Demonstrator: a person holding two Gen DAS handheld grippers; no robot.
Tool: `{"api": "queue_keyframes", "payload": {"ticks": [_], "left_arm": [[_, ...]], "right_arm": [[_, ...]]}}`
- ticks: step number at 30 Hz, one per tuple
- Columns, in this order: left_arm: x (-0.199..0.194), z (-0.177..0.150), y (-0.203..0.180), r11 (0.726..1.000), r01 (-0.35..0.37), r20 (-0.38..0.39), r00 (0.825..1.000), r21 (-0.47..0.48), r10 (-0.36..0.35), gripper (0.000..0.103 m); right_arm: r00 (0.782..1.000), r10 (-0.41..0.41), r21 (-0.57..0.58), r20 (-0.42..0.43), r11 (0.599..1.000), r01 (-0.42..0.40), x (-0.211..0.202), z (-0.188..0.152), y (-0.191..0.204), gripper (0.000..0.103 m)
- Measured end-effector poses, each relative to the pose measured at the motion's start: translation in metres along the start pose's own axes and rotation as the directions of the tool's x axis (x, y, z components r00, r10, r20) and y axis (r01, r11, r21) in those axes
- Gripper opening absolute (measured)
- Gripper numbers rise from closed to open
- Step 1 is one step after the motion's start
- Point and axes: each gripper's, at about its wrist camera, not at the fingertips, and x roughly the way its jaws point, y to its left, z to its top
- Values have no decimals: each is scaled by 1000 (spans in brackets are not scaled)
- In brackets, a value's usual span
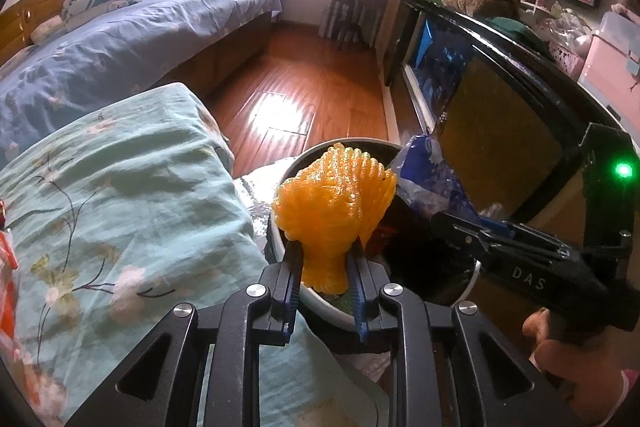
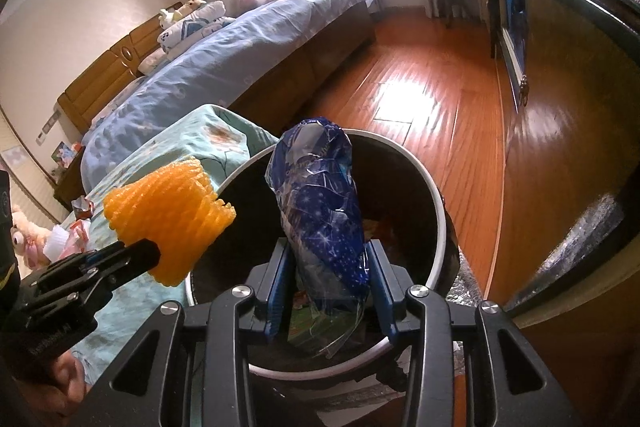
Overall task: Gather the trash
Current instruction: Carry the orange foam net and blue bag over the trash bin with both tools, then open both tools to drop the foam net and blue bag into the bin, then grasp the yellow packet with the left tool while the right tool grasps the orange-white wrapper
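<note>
My left gripper [image 1: 324, 251] is shut on an orange foam fruit net [image 1: 336, 203] and holds it over the near rim of a round black trash bin with a white rim [image 1: 316, 297]. The net also shows in the right wrist view [image 2: 172, 215], at the bin's left edge. My right gripper [image 2: 328, 251] is shut on a crumpled blue starry plastic wrapper [image 2: 320, 203] and holds it over the bin's opening [image 2: 400, 195]. In the left wrist view the wrapper [image 1: 428, 175] sticks up at the bin's far right side. Some trash lies inside the bin.
A bed with a teal floral cover [image 1: 120, 195] lies left of the bin, with more wrappers on it [image 2: 80, 227]. A blue-covered bed [image 1: 120, 43] stands behind. A dark cabinet [image 1: 500, 107] is on the right. Wooden floor [image 2: 420, 87] runs ahead.
</note>
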Motion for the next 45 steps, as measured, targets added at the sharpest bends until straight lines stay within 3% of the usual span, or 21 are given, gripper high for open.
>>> {"api": "queue_keyframes", "payload": {"ticks": [14,16,18,20,28,36,45], "left_arm": [[11,6,-4,1000,1,-25,1000,19,0,25],[11,6,-4,1000,2,-30,1000,20,-1,34],[9,6,-5,1000,2,-28,1000,17,-2,46],[6,5,-4,1000,-3,-19,1000,16,3,52],[-19,-17,20,999,-23,-3,1000,-39,23,63],[-54,-40,44,993,-29,42,999,-111,34,63],[-108,-85,87,973,-104,71,990,-208,121,63]], "right_arm": [[1000,-13,14,-11,1000,13,5,8,-7,42],[1000,-16,21,-14,1000,16,6,9,-7,48],[1000,-18,24,-13,1000,18,5,10,-7,70],[1000,-11,24,-4,1000,11,2,10,-6,75],[999,19,42,29,999,-20,-11,3,3,79],[996,79,41,51,996,-81,-25,-5,28,81],[984,175,-41,9,984,-175,-20,-23,94,83]]}}
